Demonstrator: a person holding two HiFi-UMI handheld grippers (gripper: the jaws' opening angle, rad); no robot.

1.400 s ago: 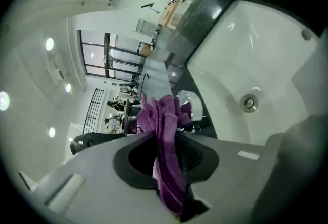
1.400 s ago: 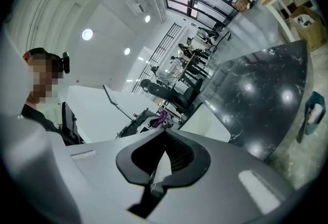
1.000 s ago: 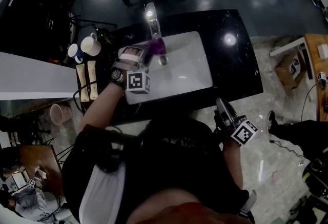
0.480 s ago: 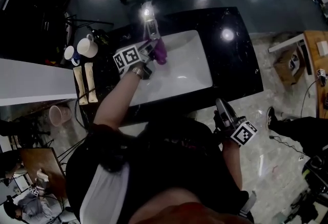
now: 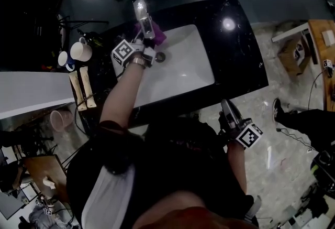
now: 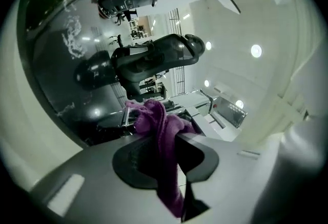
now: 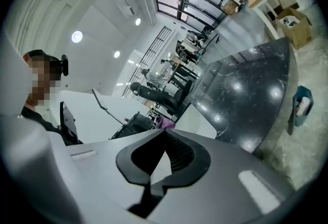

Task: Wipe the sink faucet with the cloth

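- Now, the glossy black stone countertop (image 5: 238, 50) takes up most of the scene. It sits a little differently in the head view than a second ago, but that is only the person's head shifting.
- Set into it is the white rectangular sink basin (image 5: 191, 68). Its round drain (image 5: 160, 56) now shows clear of the hand, whereas a second ago the arm lay across that side of the bowl.
- At the back rim stands the tall chrome sink faucet (image 5: 142, 13), bright with reflected light.
- The left gripper (image 5: 145, 43) has travelled from over the basin up to the faucet. Its marker cube now sits beside the faucet's foot, and its jaws are clamped on a fold of the cloth.
- The right gripper (image 5: 226, 105) has stayed put off the counter's front edge, by the person's hip. Its jaws are pressed together with nothing between them.
- The purple microfibre cloth (image 5: 157, 35) was bunched at the spout end a second ago. It is now pressed against the faucet's lower body on the basin side, with a tail hanging below the jaws.
- To my eye the stroke has run from the spout towards the base, so wiping is well under way. The far side and the top of the faucet probably still want a pass.
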